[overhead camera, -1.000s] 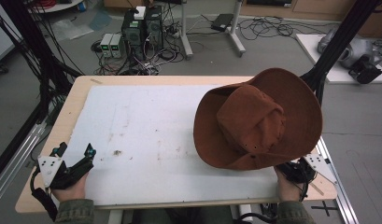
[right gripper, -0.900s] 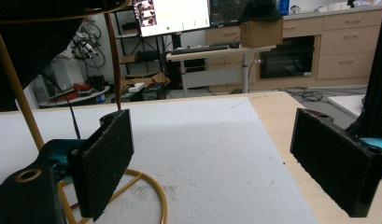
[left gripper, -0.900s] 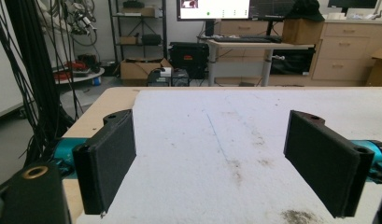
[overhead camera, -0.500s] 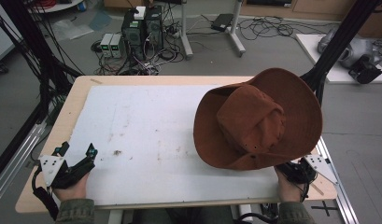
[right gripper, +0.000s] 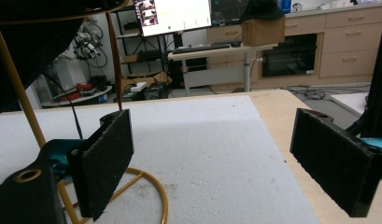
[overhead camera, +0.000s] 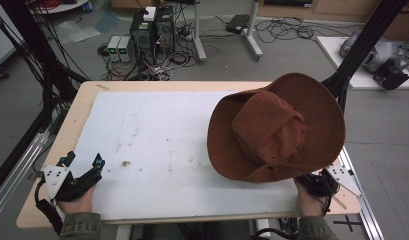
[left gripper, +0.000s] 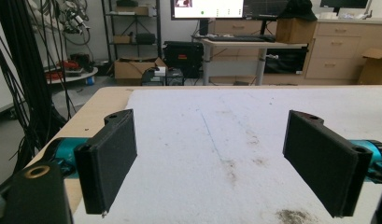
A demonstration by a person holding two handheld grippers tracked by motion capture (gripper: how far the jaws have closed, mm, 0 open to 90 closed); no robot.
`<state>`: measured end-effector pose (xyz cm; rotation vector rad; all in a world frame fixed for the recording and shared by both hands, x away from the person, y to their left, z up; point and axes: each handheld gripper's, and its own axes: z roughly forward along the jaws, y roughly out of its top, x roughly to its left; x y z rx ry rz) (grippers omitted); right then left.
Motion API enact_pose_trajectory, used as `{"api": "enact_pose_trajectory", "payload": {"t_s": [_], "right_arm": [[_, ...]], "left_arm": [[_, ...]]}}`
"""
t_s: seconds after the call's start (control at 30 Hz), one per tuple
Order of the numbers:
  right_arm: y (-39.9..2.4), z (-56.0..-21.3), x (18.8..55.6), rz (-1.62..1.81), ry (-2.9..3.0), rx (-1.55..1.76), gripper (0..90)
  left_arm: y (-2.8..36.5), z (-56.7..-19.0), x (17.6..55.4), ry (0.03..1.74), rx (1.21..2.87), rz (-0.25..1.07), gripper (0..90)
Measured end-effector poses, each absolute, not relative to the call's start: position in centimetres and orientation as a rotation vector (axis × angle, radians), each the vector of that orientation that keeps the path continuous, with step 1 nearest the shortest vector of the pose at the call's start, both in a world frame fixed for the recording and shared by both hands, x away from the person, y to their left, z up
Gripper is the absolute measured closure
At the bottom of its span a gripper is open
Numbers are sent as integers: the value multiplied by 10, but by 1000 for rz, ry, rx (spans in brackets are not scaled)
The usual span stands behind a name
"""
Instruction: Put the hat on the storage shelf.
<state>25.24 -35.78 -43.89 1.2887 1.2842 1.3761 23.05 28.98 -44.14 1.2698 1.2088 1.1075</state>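
A brown wide-brimmed hat (overhead camera: pixel 277 127) sits tilted over the right part of the white foam board (overhead camera: pixel 157 140). In the right gripper view its dark underside (right gripper: pixel 34 32) rests on a yellow wire stand (right gripper: pixel 20 93) with a ring base. My left gripper (overhead camera: pixel 84 160) lies at the board's near left corner, held by a hand, far from the hat. Its jaws stand wide apart over bare board (left gripper: pixel 212 154). My right gripper (overhead camera: pixel 314 181) is at the near right edge, just under the hat's brim, open (right gripper: pixel 212 158), with the stand close to its left jaw.
The board lies on a wooden table (overhead camera: pixel 77 105) with metal rails along both sides. A small dark stain (overhead camera: pixel 125 163) marks the board near my left gripper. Black frame posts stand at the table's corners. Computers and cables (overhead camera: pixel 152 35) cover the floor beyond.
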Motion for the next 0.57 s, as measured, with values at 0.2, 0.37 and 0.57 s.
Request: {"api": "enact_pose_trajectory", "payload": {"t_s": [0.2,0.37,0.57], "right_arm": [[-359,-439,251,1382,1289,1296,125],[-360,-439,249,1380,1287,1290,126],[-361,-439,248,1385,1285,1295,125]], "left_arm": [[289,-441,234,1202,1270,1104,178],[287,-441,235,1197,1273,1100,179],[287,-441,234,1196,1276,1096,179]]}}
